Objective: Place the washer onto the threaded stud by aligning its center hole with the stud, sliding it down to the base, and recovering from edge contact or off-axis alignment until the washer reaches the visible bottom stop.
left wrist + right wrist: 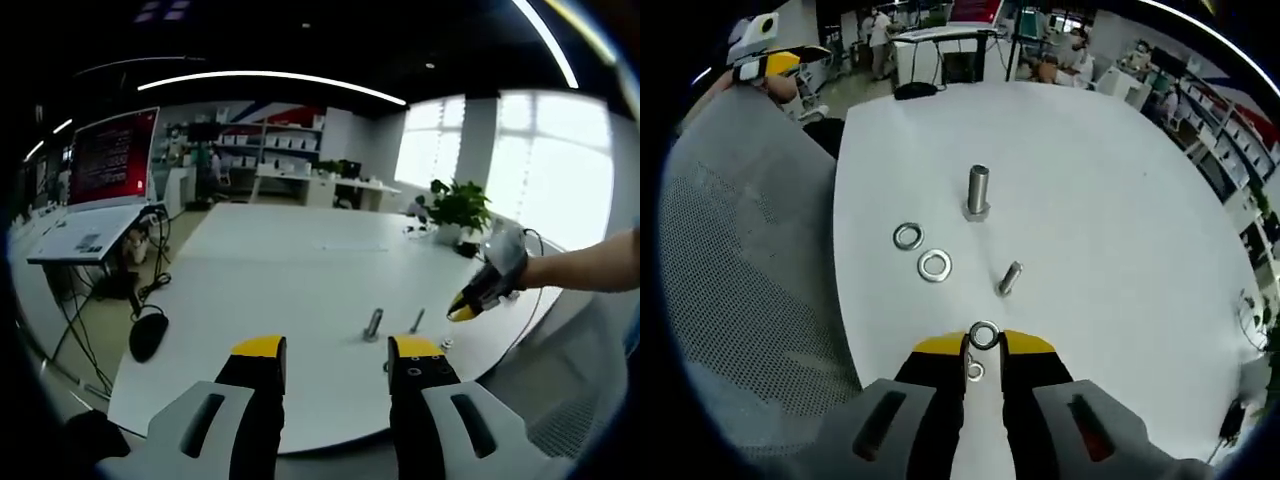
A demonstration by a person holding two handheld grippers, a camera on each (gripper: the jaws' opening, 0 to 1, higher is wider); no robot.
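We are holding a washer [984, 335] pinched at the right gripper [984, 342] tips, short of the upright stud [978, 193]. Next we need to centre its hole over the stud. Two loose washers [921, 251] and a lying bolt [1009, 277] sit between. The left gripper [336, 352] is hanging parted, holding nothing.
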